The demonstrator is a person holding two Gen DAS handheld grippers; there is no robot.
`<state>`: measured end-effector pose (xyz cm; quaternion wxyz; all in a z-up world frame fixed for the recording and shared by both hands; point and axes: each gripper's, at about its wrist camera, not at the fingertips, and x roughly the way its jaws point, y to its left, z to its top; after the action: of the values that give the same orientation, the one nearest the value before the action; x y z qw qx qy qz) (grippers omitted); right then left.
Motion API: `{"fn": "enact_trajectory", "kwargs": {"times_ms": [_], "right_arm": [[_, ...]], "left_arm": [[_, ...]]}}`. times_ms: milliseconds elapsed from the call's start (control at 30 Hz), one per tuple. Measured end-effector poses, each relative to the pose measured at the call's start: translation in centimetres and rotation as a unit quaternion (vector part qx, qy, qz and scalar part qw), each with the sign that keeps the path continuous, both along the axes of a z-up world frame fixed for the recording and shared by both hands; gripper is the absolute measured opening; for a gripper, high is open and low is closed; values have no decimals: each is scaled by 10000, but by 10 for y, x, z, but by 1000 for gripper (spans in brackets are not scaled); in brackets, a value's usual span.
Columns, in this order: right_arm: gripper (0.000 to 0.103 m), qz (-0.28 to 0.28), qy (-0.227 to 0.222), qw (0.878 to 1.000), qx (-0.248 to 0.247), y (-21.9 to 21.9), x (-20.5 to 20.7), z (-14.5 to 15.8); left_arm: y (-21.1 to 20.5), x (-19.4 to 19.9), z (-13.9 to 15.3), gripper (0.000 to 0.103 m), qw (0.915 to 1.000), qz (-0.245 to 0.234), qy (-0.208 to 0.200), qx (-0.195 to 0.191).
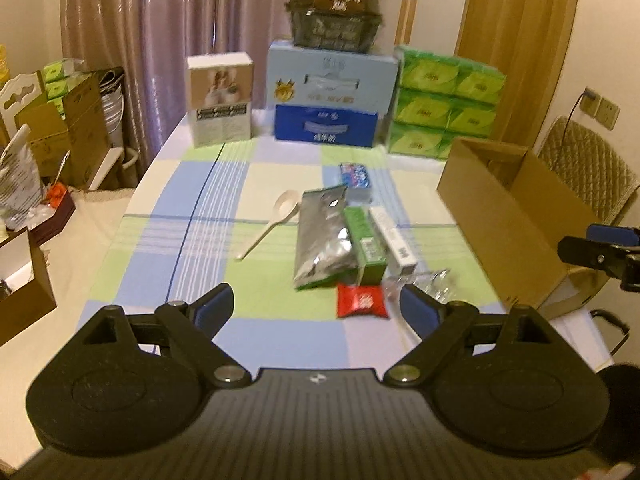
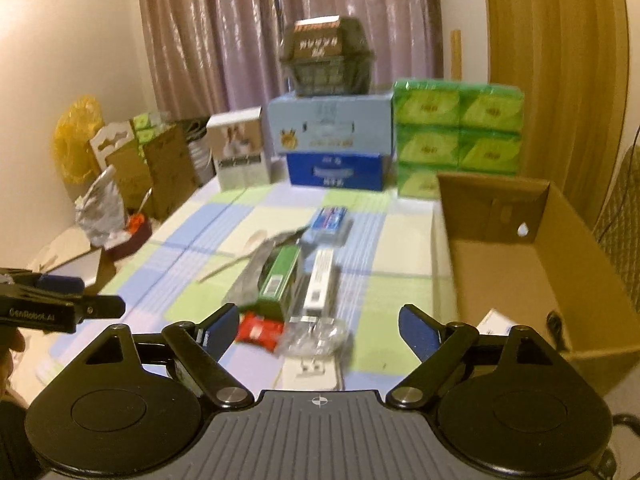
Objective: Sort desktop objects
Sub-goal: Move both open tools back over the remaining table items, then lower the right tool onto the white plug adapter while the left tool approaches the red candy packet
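Small things bunched in the middle of the checked tablecloth (image 1: 192, 240): a shiny silver bag (image 1: 324, 240), a green box (image 1: 366, 244) touching its right side, a long white box (image 1: 394, 240) just right of that. Nearer, a red packet (image 1: 362, 300) and a clear plastic wrapper (image 1: 428, 284), blurry, maybe with something inside. Farther off, a small blue pack (image 1: 354, 176). Left of the silver bag, a white spoon (image 1: 272, 220) lying flat.

On the right edge of the table, an open brown cardboard box (image 1: 516, 216).

Left gripper (image 1: 316, 308) spread wide, nothing between its blue pads, up above the near part of the cloth. Right gripper (image 2: 316, 326) also spread wide and holding nothing, with the red packet and clear wrapper seen in the gap.

Only from the right wrist: inside the cardboard box, a white and blue thing (image 2: 496, 322) at the bottom; a flat white card (image 2: 312, 372) on the table right under the gripper; a bit of a hand (image 2: 10, 360) at the far left.

Only from the left wrist: the whole spoon, and the red packet in full.

At the far end of the table, a white box (image 1: 222, 100), stacked blue boxes (image 1: 328, 100) with a dark basket (image 1: 334, 12) on top, and green tissue packs (image 1: 444, 104).
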<state>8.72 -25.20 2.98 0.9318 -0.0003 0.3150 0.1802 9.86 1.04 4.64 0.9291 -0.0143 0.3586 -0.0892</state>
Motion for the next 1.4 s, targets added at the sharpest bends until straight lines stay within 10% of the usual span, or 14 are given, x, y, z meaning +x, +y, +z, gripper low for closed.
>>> {"fn": "enact_trajectory", "kwargs": {"times_ms": [1233,1400], "right_arm": [[86,306,1115,9910,-673,37,76,-145],[69,373,1212,9894,-712,42,80,-149]], "left_arm": [[-29,97,-134,89,9930,-889,745,203],[-33,101,-140,89,9931,-941,685,105]]}}
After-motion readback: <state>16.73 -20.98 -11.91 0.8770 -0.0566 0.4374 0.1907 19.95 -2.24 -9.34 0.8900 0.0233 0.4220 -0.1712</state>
